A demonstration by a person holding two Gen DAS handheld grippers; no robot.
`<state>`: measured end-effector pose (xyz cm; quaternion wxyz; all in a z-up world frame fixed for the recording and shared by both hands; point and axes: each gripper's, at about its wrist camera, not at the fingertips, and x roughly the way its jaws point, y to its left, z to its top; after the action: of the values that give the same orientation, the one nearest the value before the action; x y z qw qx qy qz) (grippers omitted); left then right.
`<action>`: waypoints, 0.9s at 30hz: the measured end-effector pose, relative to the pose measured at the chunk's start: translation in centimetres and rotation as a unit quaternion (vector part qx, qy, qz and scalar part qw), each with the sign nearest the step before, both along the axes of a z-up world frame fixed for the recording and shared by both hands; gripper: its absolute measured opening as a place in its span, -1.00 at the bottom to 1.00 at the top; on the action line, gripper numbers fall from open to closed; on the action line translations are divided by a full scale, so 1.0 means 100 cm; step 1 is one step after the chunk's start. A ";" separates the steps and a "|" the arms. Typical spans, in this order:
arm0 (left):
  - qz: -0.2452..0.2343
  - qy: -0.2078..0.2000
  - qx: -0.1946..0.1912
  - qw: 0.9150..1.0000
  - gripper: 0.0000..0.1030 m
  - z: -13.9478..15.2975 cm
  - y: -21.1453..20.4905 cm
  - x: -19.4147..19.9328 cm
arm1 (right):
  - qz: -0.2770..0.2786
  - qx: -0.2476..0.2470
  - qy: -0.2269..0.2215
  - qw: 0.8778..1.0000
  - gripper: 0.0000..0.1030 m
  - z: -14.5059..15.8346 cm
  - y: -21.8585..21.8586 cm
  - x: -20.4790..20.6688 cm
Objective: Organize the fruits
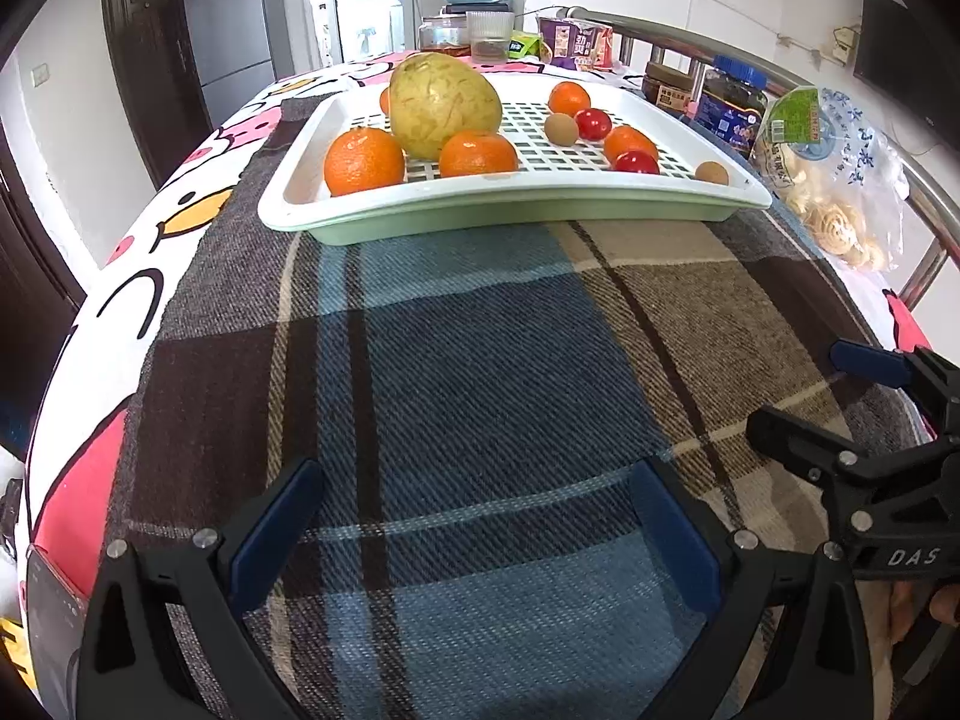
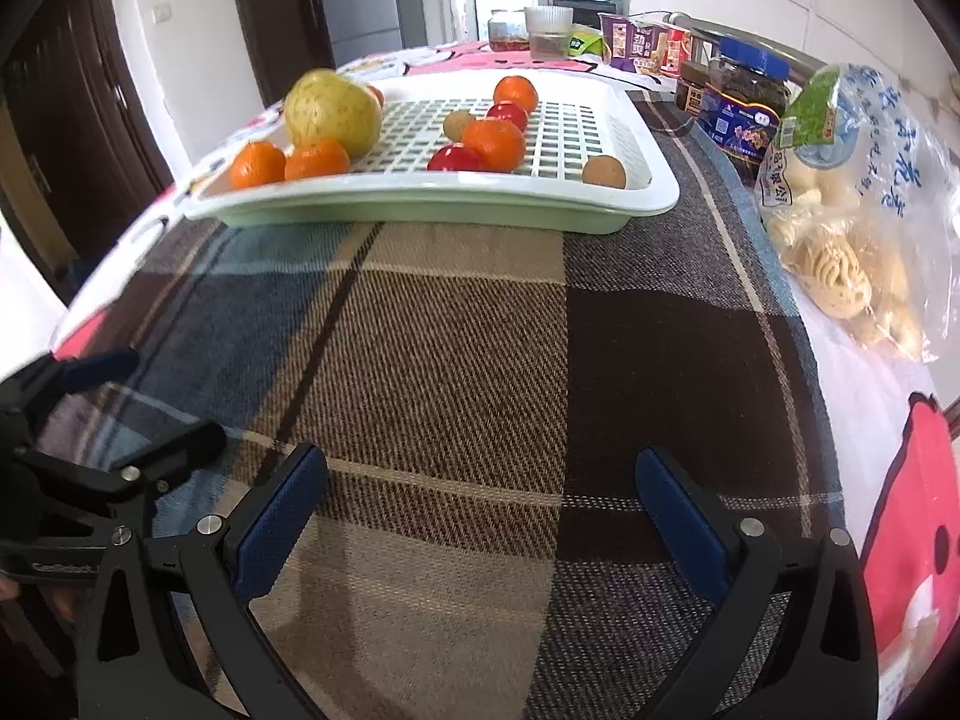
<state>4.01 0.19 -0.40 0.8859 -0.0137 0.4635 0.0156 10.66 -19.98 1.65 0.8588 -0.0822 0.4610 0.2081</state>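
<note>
Nearest, over the front edge of the table: left hand-held gripper (image 1: 474,516) spread wide with nothing between its blue pads, and right hand-held gripper (image 2: 480,510) likewise agape and empty, both low above the plaid woven cloth (image 1: 480,360) and well short of the fruit. Farther back, on the cloth near the table's middle: a white slotted plastic tray (image 1: 510,192) nested in a pale green base, already carrying all the fruit in view. At its near left corner an orange mandarin (image 1: 363,161), just beside a second mandarin (image 1: 478,153), with a large yellow-green pomelo (image 1: 444,103) rising behind them. Toward the tray's right side, more small mandarins, two glossy red cherry tomatoes (image 1: 637,162), and small brown round longan-like fruits, one (image 1: 711,173) at the near right corner. Probably heavy and too broad for one pinch, the pomelo; best cradled across its widest part. Mandarins soft-skinned yet firm, suited to a light squeeze at the middle. Tomatoes slick and easily crushed; the brown fruits light and prone to rolling on the grid. Along the right edge, a clear bag of dried noodles (image 2: 840,252) and dark jars. Beyond the far edge, cartoon-print cloth, snack packets, a water dispenser bottle, a grey refrigerator and dark doors.
</note>
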 end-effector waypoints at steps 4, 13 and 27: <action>-0.001 0.000 -0.002 1.000 1.00 0.000 0.000 0.000 | -0.005 -0.018 -0.003 1.000 1.00 -0.002 0.002 0.000; -0.002 0.000 -0.001 1.000 1.00 0.000 -0.001 0.000 | -0.004 -0.018 -0.003 1.000 1.00 -0.002 0.002 0.001; 0.028 0.000 0.000 1.000 1.00 -0.001 0.010 0.001 | -0.010 -0.017 -0.003 1.000 1.00 -0.002 0.001 0.002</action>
<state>4.13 1.19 -0.46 0.8852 -0.0270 0.4627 0.0399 10.88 -19.84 1.44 0.8608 -0.0931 0.4625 0.1910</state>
